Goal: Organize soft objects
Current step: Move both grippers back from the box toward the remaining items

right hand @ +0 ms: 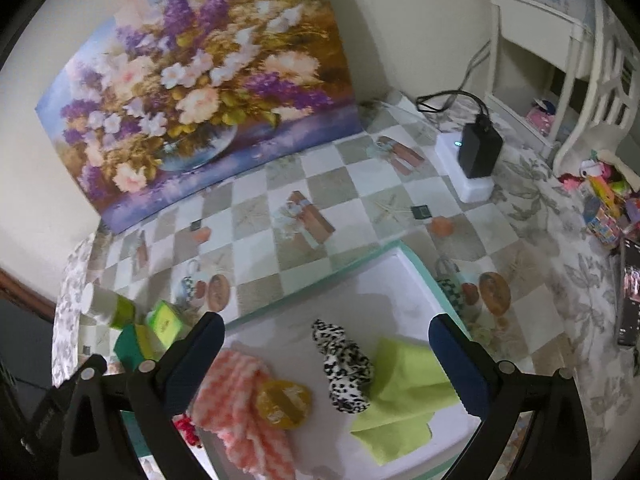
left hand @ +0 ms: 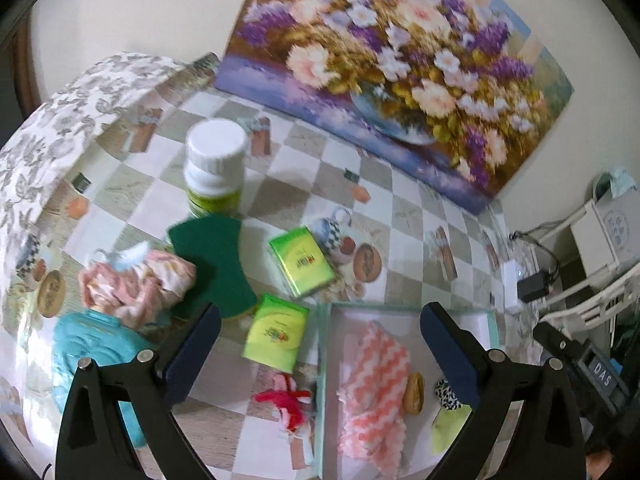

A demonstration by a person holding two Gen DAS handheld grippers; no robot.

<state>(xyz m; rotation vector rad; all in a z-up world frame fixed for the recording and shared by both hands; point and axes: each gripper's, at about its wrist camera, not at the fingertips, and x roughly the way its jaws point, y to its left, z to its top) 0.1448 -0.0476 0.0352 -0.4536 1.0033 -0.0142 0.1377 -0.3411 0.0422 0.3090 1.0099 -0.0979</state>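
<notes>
1. Both grippers are spread wide and holding nothing. The left gripper [left hand: 320, 332] hangs over the gap between the clutter and the tray [left hand: 325, 364]; the right gripper [right hand: 326, 344] hangs right above the tray's contents.
2. Already in the tray: a pink-and-white zigzag cloth [right hand: 240, 404], a leopard-print scrunchie [right hand: 344, 372], a lime-green cloth [right hand: 404, 396] and a small yellow round thing [right hand: 284, 404]. My guess is the tray is the collection spot for soft stuff, which is why they're bunched at its near end.
3. Still out on the checked tablecloth [left hand: 404, 208]: a crumpled pink floral cloth [left hand: 136, 284], a green scouring sponge [left hand: 216, 260] touching it, a teal item [left hand: 88, 344] and a red-and-pink yarn bit [left hand: 288, 404] just beside the tray's left wall. Those look like what's left.
4. The 2 green boxes [left hand: 302, 266] [left hand: 276, 334] and the white-capped bottle [left hand: 216, 168] look rigid, so probably they stay put.
5. Writing: the boxes have a printed logo, too blurred to read. "DAS" shows on the other gripper's black body [left hand: 600, 372] at the left view's right edge.
</notes>
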